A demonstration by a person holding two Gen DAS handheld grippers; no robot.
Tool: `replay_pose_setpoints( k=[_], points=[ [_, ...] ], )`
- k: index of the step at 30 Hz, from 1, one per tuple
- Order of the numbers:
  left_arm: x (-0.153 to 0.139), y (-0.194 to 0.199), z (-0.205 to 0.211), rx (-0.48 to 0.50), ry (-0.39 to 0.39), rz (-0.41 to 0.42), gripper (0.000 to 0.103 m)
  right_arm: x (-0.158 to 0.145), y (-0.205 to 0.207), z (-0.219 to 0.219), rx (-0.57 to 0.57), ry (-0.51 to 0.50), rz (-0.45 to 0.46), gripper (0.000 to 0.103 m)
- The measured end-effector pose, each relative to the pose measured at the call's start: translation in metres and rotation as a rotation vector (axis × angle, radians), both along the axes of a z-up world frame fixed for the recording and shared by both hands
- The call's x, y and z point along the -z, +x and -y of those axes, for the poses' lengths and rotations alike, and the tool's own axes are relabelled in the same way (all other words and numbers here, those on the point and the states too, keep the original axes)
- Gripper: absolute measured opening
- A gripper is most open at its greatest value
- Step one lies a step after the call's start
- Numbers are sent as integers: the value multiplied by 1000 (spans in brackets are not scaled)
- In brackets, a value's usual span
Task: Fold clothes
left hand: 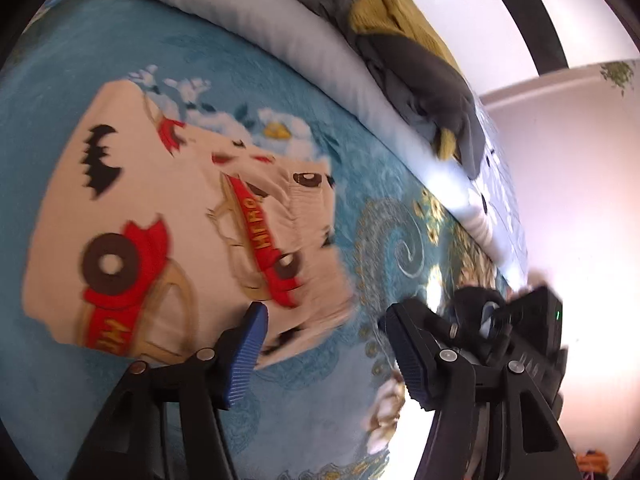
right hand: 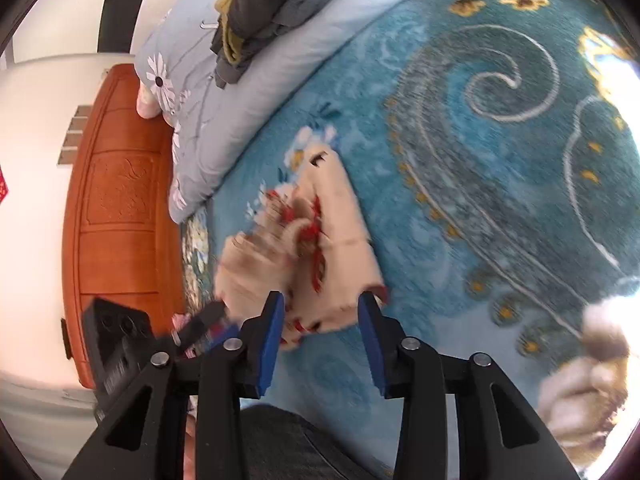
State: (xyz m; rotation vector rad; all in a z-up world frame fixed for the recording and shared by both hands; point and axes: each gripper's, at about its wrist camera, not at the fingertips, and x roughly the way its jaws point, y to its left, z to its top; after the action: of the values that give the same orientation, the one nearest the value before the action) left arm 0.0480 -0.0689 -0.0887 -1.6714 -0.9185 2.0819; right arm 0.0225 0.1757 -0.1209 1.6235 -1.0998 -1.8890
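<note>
Your left gripper [left hand: 324, 344] stands with its jaws spread and nothing between the blue pads; the cream printed garment [left hand: 168, 220] lies folded on the teal bedspread [left hand: 80, 80] just beyond its left finger, its near edge smeared by blur. Your right gripper [right hand: 322, 336] is also released, jaws parted with the garment's [right hand: 320, 240] near edge lying between the pad tips; blur makes it hard to tell whether they touch the cloth. The pile of grey and yellow clothes [left hand: 404, 44] on the pale quilt [left hand: 248, 20] is cut off at the top. The wooden headboard [right hand: 120, 208] is partly hidden.
</note>
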Motion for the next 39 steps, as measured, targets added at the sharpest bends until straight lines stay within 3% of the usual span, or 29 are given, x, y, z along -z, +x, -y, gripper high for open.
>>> replay_pose_setpoints(
  k=[1,6,10,12,17,21,28,29,30,31,32,39],
  points=[
    [1,1,1,0,18,0,65,-1,-3,2,9,-6,-5,56],
    [-7,2,42,-160,102,-48,65,-4,-14,17,-15,14,-14,56],
    [-5,-4,88,-295,25,-19,65,-3,-22,39,-101,51,-28,56],
    [1,-4,105,-342,44,-14,65,2,-26,50,-135,70,-29,56],
    [31,9,135,-468,214,37,65,24,-35,69,-180,129,21,56],
    [45,19,148,-558,328,62,65,29,-38,82,-207,110,18,56],
    [44,24,151,-597,345,53,66,35,-43,103,-235,153,-8,56],
    [44,24,152,-603,343,52,67,32,-42,105,-245,150,-23,55],
    [44,25,153,-606,344,50,67,29,-40,107,-255,149,-39,47],
    [43,26,154,-610,345,49,67,25,-38,109,-267,151,-57,29],
    [43,26,154,-610,347,47,68,21,-38,111,-279,154,-69,22],
    [25,23,147,-534,315,-33,72,-26,-49,97,-271,107,-219,19]
  ],
)
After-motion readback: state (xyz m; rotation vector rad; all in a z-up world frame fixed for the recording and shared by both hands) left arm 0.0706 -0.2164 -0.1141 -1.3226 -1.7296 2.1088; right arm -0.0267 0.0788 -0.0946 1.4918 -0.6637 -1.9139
